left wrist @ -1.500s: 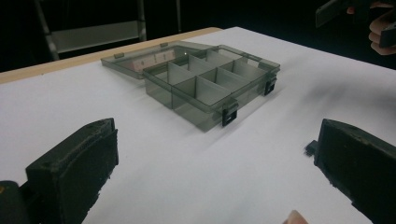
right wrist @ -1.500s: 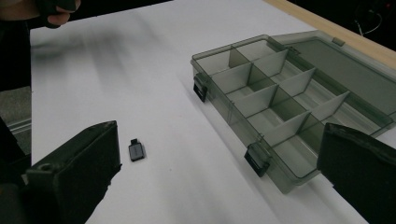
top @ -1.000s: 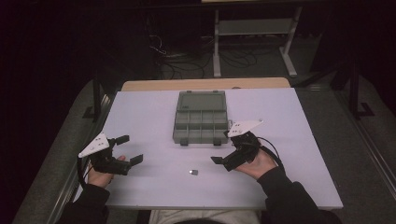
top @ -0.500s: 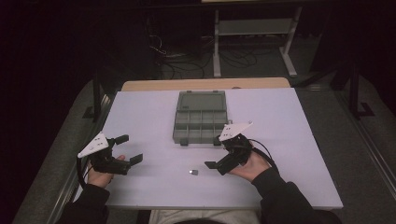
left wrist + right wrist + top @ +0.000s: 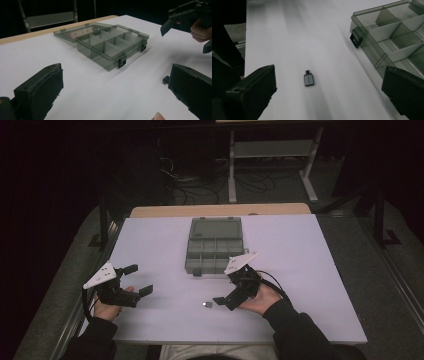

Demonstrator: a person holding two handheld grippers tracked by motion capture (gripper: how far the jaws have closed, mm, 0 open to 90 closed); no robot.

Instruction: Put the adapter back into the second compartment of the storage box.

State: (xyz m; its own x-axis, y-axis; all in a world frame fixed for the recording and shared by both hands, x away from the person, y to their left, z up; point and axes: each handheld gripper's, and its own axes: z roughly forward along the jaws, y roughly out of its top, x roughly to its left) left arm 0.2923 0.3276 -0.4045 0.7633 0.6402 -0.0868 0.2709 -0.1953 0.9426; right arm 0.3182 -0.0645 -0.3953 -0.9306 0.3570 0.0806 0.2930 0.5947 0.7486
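Right gripper (image 5: 226,296) jaws spread wide, hovering just beside small grey adapter (image 5: 206,304) – adapter lies flat on white table (image 5: 310,250), near open compartment box (image 5: 214,245); left gripper (image 5: 136,279) open too, empty, well apart

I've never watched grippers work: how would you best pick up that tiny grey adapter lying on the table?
Likely from straight above with the open right gripper, closing on the two long sides of the adapter. It lies flat on the white table, apart from the box, so its narrow width suits the jaws.

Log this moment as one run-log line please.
right hand-held gripper: open, beside small adapter | left hand-held gripper: open, idle | compartment box: lid open
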